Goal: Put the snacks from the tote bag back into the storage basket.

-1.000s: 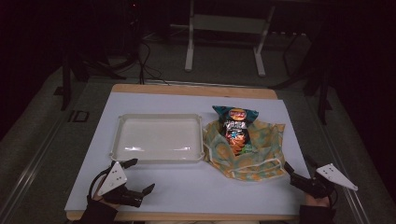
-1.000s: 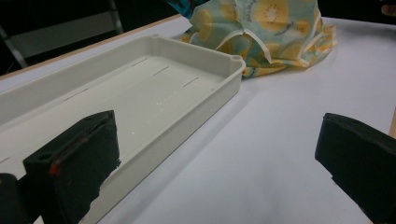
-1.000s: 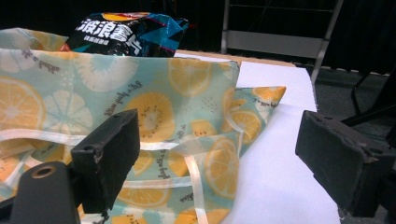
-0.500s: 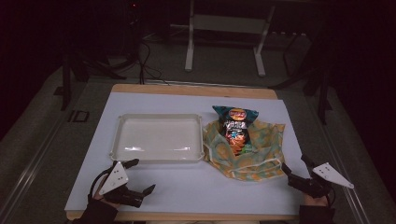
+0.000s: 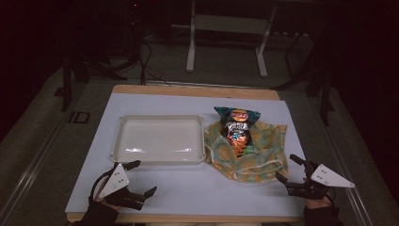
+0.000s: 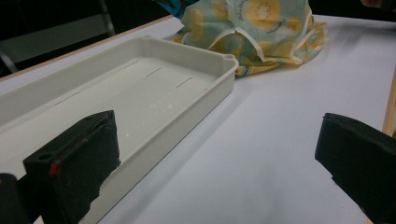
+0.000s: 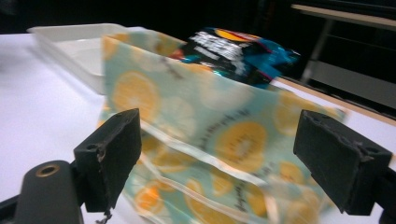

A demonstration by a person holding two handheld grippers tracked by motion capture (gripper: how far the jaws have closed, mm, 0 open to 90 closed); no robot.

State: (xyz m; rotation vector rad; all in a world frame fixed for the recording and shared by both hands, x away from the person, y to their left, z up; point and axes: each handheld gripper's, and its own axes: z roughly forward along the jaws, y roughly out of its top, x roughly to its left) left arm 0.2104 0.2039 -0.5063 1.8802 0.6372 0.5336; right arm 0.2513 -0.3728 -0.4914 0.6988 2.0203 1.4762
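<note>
Cloth bag point(image 5: 256, 153), fruit-print fabric, lies on the white table point(image 5: 197, 193) just to the 3 o'clock side of the tray point(image 5: 159, 140), touching or nearly touching its edge. Chip packet point(image 5: 237, 129) lies on the bag, its top end sticking out toward 12 o'clock. Judgement: bag is soft, floppy, light, will sag and fold when lifted; best grip prob. the piped hem at its 6 o'clock edge, or a corner. Packet looks light, crinkly, slippery, contents crush easily, so pinch the sealed end, not the middle.

R gripper point(image 5: 294, 175) at approx 4 o'clock of the bag, jaws wide apart, nothing between them, aimed at the fabric. L gripper point(image 5: 139, 178) at 6 o'clock of the tray, jaws also spread, holding nothing.

Count: 1 bag, 1 packet, 1 tray (empty), 2 grippers.
</note>
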